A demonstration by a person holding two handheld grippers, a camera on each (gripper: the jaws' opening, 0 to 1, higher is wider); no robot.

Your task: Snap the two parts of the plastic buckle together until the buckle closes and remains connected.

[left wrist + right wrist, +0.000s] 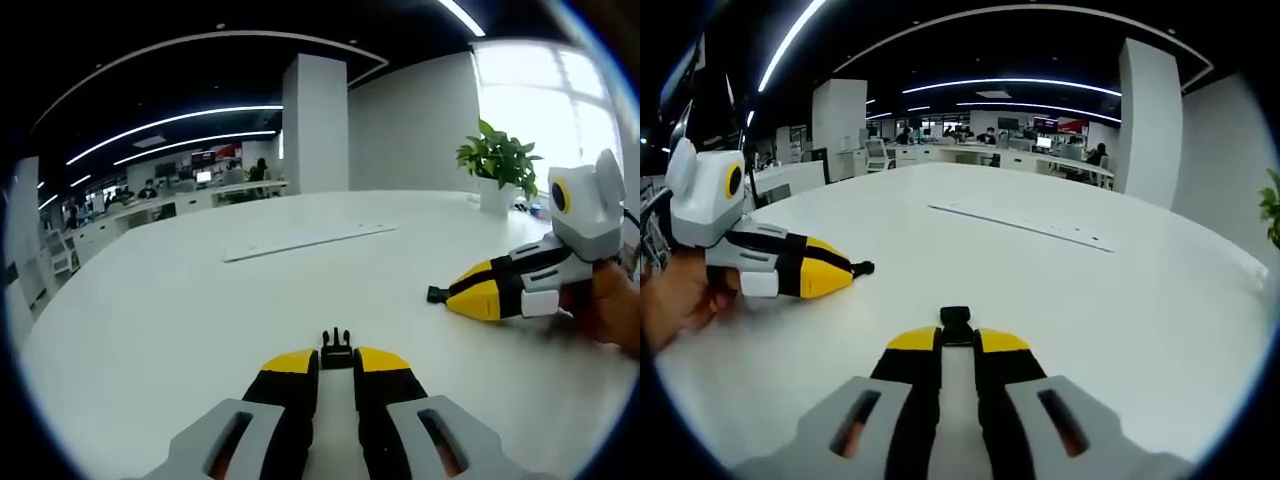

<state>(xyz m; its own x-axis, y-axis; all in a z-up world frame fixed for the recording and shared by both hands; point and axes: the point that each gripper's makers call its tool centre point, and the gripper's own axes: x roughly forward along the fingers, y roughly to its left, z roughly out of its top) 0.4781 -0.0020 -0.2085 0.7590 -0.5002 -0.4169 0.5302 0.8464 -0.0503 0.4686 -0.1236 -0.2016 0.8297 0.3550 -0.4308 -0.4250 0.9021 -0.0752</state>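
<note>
Gripping one buckle half each, pronged piece [337, 349] left, socket piece [955, 326] right, both jaws hold them well apart, unjoined.

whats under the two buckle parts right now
The white table. Each buckle part pokes from a shut gripper: pronged part in the left gripper, socket part in the right gripper. Their rear ends are covered.

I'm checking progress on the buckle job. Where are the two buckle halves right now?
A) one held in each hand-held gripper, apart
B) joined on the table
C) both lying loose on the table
A: the left hand-held gripper pinches the pronged half, the right hand-held gripper the socket half, held apart.
</note>
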